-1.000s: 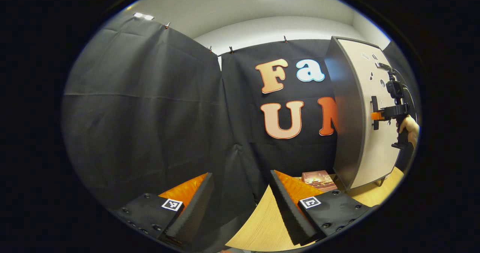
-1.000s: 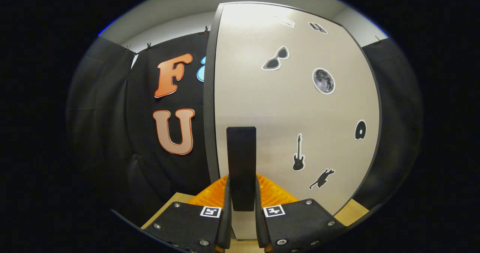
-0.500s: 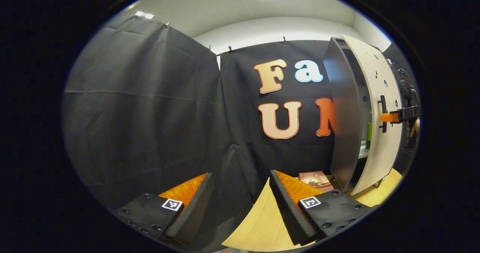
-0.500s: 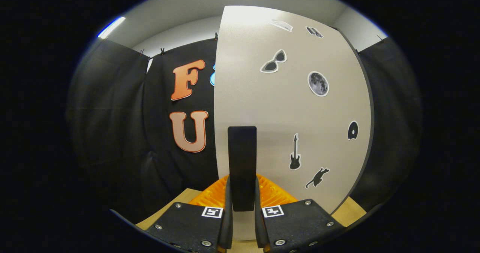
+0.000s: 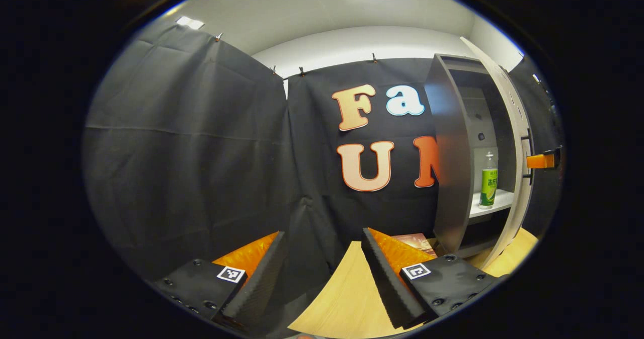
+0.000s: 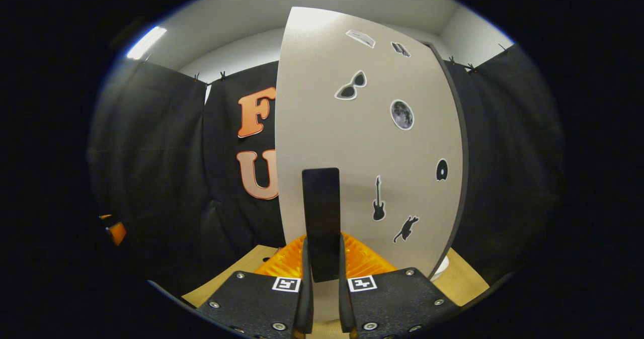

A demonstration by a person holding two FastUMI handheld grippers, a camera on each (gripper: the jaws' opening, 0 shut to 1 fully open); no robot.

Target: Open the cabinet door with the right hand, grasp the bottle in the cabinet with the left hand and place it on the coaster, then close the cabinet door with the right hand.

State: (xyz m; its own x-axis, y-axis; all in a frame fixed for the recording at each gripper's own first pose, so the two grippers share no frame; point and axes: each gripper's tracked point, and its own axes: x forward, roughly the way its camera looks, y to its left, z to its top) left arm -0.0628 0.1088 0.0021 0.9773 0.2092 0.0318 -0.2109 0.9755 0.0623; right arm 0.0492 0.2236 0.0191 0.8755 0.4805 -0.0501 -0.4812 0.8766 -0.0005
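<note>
With the cabinet (image 5: 453, 153) standing at the far end of the bench (image 5: 347, 299), its door (image 6: 362, 143) is swung well out from the cabinet front, stickers dotted over its pale face. Inside the cabinet, on the white shelf (image 5: 495, 203), the bottle (image 5: 487, 180) stands upright, green label, clear neck. On the door's outer face, the right tool (image 6: 322, 299) is clenched on the dark upright handle (image 6: 321, 218), both fingers pressing its sides. Well short of the cabinet, low over the bench edge, the left tool (image 5: 322, 273) is spread wide, gripping nothing. A small brown coaster (image 5: 415, 239) lies on the bench just beside the cabinet's foot.
</note>
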